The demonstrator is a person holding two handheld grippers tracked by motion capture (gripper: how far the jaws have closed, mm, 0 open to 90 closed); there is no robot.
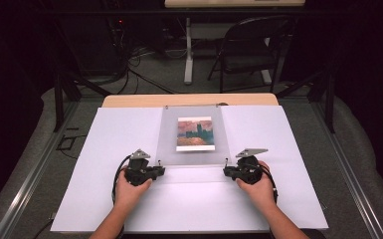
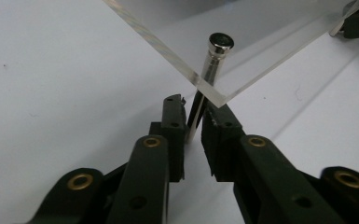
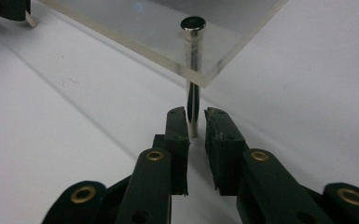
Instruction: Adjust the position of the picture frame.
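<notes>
Acrylic sheet point(image 1: 193, 134) on pins — left gripper point(image 2: 193, 116), right gripper point(image 3: 196, 119) slack.

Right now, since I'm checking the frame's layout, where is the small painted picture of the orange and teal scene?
In the high view, the small painted picture lies under the clear acrylic sheet at the middle of the white table cover, beyond and between the two grippers.

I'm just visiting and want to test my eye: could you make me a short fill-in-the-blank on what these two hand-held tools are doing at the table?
1. The clear sheet covers a small ____ of a sunset scene.
2. A metal pin passes through each near ____ of the sheet.
3. The left gripper has its pin ____ its jaws.
4. The table is covered with ____ paper.

Missing words: picture; corner; between; white
</notes>
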